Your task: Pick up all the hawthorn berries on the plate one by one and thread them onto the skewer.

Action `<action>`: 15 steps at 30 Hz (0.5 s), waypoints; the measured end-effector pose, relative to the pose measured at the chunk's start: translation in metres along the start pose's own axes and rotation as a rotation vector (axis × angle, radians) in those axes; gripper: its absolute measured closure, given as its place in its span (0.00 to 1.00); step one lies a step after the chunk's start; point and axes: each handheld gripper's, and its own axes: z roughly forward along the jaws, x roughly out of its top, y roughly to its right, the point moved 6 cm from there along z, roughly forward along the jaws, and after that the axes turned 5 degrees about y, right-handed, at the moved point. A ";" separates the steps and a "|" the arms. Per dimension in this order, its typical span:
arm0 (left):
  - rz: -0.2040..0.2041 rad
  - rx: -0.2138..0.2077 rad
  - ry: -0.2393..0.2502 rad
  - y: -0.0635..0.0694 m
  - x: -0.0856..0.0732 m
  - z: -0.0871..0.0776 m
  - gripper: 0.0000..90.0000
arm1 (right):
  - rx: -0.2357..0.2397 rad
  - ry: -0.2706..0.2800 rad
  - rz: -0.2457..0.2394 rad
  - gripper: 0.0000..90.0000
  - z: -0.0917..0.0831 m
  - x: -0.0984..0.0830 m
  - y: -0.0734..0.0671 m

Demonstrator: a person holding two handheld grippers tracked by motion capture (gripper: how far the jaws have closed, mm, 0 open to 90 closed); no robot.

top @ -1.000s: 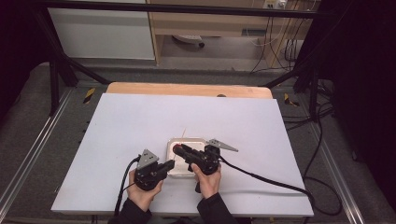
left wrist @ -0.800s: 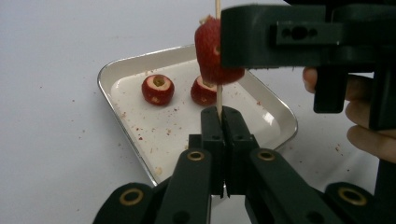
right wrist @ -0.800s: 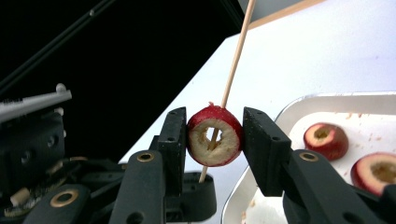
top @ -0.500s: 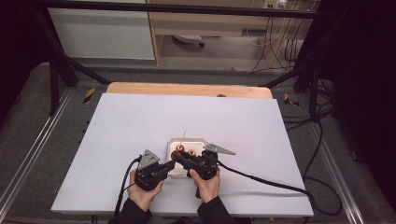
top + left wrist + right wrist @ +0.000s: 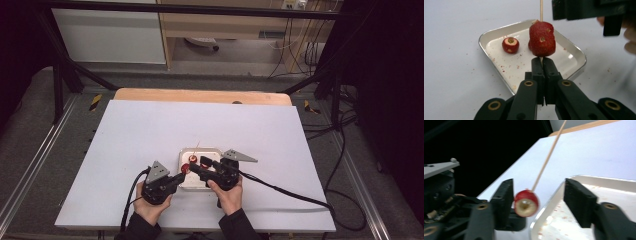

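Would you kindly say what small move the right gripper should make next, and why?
Probably reach for the loose red strawberry in the white tray: the right gripper has just been opening off the skewered strawberry, while the left gripper clamps the wooden skewer.

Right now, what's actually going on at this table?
A person is threading strawberries onto a wooden skewer. The left gripper is shut on the skewer's lower end, holding it upright with one strawberry already on it, above a small metal tray. The right gripper has just been opening its jaws, which now stand apart on either side of that strawberry without pressing it. Another strawberry piece lies in the tray.
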 end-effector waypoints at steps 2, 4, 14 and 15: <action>0.018 -0.001 -0.015 -0.002 -0.002 -0.002 0.99 | -0.016 -0.037 -0.039 0.31 -0.004 0.002 0.005; 0.041 -0.001 -0.036 -0.006 -0.005 -0.005 0.99 | -0.058 -0.123 -0.109 0.22 -0.009 0.002 0.014; 0.067 -0.015 -0.080 -0.021 -0.014 -0.017 0.98 | -0.118 -0.360 -0.232 0.15 -0.013 -0.002 0.034; 0.068 -0.015 -0.082 -0.023 -0.014 -0.018 0.98 | -0.128 -0.380 -0.242 0.15 -0.014 0.000 0.036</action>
